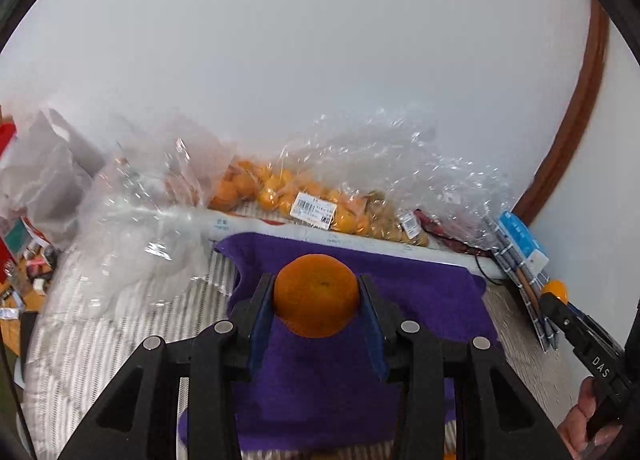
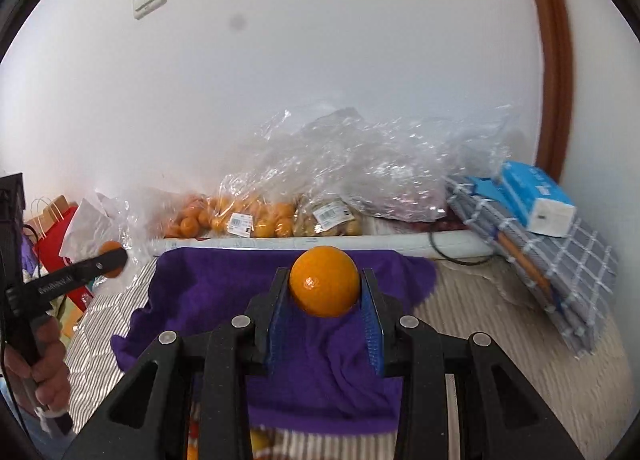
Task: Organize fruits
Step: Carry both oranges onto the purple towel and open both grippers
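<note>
In the left wrist view my left gripper [image 1: 317, 292] is shut on a dull orange mandarin [image 1: 316, 294], held above a purple cloth [image 1: 328, 372]. In the right wrist view my right gripper [image 2: 325, 285] is shut on a smooth bright orange fruit [image 2: 324, 280] over the same purple cloth [image 2: 208, 300]. Each gripper also shows at the edge of the other's view: the right gripper [image 1: 554, 294] with its fruit at the right, the left gripper [image 2: 112, 258] with its mandarin at the left. Clear bags of oranges [image 2: 236, 216] lie along the wall behind the cloth.
Crumpled clear plastic [image 1: 132, 244] is heaped at the left on a striped surface [image 1: 100, 340]. A blue tissue pack [image 2: 536, 200] rests on folded checked cloth [image 2: 568, 260] at the right. A bag of pale small produce [image 2: 328, 220] and a white tube [image 2: 320, 244] lie by the wall. A brown door frame [image 2: 556, 60] rises at the right.
</note>
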Tool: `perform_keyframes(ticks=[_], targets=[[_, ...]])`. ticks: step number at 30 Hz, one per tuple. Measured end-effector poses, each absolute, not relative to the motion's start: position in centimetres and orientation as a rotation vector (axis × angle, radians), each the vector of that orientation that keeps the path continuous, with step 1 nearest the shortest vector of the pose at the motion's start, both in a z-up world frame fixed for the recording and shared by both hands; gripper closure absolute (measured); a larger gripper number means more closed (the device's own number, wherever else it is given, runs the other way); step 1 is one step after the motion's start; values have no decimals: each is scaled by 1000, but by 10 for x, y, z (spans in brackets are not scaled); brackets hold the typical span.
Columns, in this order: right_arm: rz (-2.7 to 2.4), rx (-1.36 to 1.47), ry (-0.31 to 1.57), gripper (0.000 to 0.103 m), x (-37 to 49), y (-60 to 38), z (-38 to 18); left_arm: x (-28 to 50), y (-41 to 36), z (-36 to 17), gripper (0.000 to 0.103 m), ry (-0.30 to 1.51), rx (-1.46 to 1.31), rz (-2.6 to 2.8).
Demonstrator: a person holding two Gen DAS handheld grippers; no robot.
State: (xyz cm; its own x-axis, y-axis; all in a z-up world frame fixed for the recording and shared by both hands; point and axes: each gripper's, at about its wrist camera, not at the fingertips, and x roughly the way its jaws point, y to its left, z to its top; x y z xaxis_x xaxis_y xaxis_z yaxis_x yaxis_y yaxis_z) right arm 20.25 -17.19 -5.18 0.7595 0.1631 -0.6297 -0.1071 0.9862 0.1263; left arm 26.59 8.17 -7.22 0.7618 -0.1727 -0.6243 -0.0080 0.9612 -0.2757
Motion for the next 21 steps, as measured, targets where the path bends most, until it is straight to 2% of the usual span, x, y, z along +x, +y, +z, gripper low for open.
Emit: perform_keyframes(ticks=[8, 21], targets=[[160, 18, 854, 69, 240, -158, -123, 284, 79, -119, 65, 782, -280, -95], [170, -30, 956, 69, 252, -154, -166, 296, 70, -148, 65, 875, -237, -105]])
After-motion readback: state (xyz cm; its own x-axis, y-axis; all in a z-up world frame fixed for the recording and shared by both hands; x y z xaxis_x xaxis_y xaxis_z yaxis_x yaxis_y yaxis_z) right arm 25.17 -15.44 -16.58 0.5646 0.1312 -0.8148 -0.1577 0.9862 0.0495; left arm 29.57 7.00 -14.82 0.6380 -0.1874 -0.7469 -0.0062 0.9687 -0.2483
